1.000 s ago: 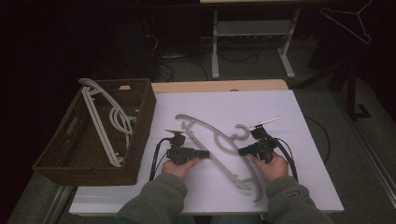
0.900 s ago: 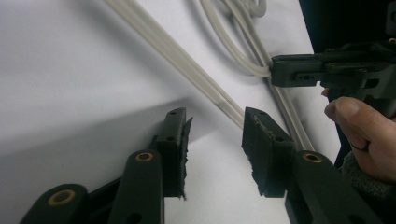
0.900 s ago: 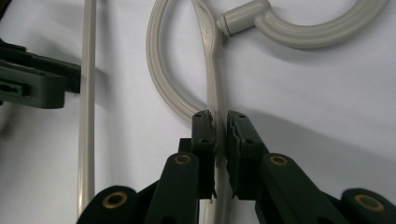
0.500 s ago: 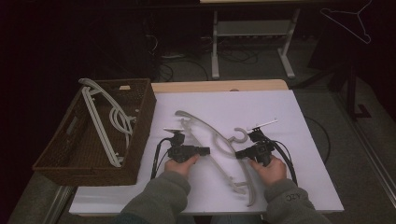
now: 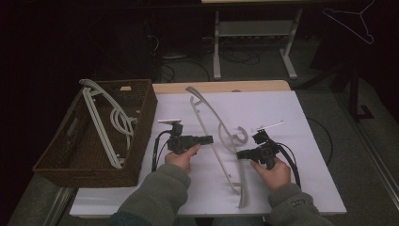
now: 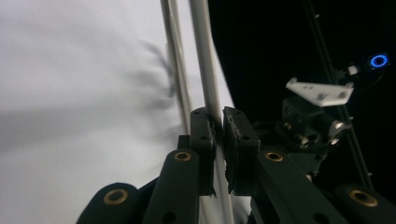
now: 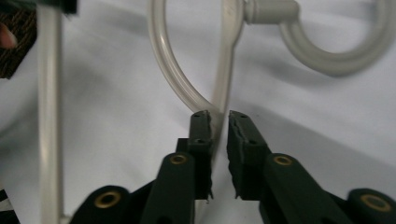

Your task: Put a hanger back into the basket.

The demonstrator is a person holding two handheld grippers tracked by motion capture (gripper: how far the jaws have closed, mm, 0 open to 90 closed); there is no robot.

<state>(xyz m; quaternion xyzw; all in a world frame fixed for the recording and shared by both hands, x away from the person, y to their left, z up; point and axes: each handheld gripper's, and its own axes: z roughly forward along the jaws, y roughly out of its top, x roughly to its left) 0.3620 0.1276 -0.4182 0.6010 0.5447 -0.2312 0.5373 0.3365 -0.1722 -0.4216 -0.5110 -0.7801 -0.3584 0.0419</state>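
A pale plastic clothes hanger (image 5: 201, 115) lies lengthwise over the white table (image 5: 301, 122), its hook (image 5: 241, 135) pointing right. My left gripper (image 5: 210, 139) comes at it from the left and is shut on its thin lower bar (image 6: 205, 70). From the right, my right gripper (image 5: 239, 154) is shut on the hanger's curved arm (image 7: 223, 88), just below the hook (image 7: 336, 60). The right gripper (image 6: 317, 105) also appears across the bar in the left gripper view.
A brown wicker basket (image 5: 143, 127) stands at the table's left edge with other pale hangers (image 5: 101, 127) inside. A wire hanger (image 5: 350, 19) hangs in the dark at the back right. A desk frame (image 5: 254, 33) stands beyond the table.
The hanger has swung from a diagonal to nearly lengthwise, its far end moving away from me. Both grippers stayed shut on it and shifted slightly with the turn.
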